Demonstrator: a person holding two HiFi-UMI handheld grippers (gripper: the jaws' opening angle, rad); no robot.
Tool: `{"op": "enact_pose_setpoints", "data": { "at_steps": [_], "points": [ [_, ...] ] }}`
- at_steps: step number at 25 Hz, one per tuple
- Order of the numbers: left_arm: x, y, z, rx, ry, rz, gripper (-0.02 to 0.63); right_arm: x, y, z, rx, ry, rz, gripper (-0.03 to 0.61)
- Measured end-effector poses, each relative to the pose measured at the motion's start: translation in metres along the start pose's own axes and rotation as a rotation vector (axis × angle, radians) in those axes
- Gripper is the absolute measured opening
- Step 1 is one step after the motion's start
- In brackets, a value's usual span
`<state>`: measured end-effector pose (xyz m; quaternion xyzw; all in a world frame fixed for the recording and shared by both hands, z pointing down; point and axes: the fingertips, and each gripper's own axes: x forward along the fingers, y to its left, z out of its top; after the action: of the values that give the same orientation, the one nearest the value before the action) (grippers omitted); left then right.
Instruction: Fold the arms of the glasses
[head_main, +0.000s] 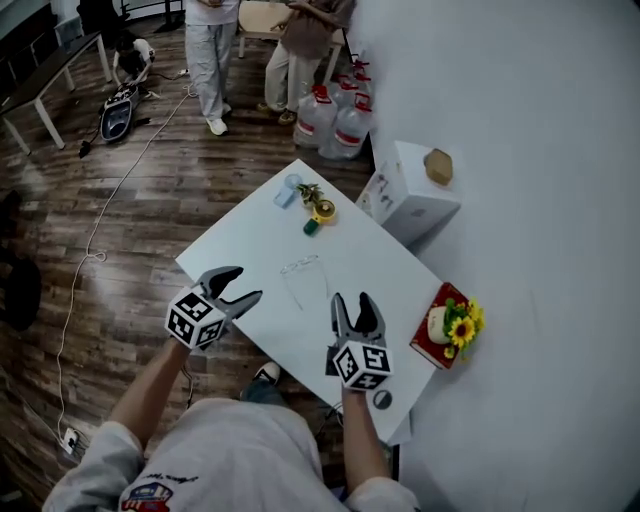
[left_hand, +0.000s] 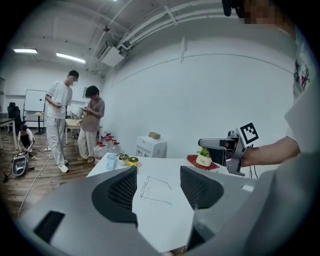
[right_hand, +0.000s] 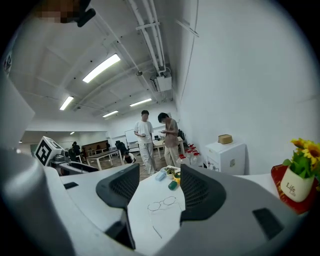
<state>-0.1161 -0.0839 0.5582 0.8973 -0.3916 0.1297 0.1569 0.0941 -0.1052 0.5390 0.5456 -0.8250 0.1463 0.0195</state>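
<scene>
White counter (head_main: 240, 250) is carrying the glasses (head_main: 300, 266) near its middle. They are lying flat, with both arms spread open and pointing back toward the person. Left of the glasses and nearer the person, the left hand-held gripper (head_main: 248, 282) is hovering over the counter's edge. Its jaws are standing apart with nothing between them, and in its own view the glasses (left_hand: 146, 187) are showing through the gap, well ahead. Beyond the glasses, at the far corner, a pale blue cup (head_main: 287, 193), a little plant with a yellow top (head_main: 318, 207) and a small green thing (head_main: 311, 227) are sitting close together. Just right of the glasses, the right hand-held gripper (head_main: 351, 298) is hanging above the counter. Its jaws are likewise parted and empty, framing the glasses (right_hand: 163, 204) in its own view. Further right of the glasses, a pot of yellow flowers (head_main: 450, 325) is standing by the wall.
</scene>
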Motion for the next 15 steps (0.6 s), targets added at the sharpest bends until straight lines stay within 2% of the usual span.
{"op": "enact_pose_setpoints", "data": {
  "at_steps": [7,15],
  "points": [
    [0.059,0.025,0.011,-0.034,0.038,-0.059,0.265,0.038,-0.032,0.007,0.019,0.003,-0.029,0.239],
    [0.122,0.056,0.007,-0.058,0.114,-0.162,0.256,0.064,-0.053,-0.006,0.045,0.039,-0.101,0.236]
  ]
}}
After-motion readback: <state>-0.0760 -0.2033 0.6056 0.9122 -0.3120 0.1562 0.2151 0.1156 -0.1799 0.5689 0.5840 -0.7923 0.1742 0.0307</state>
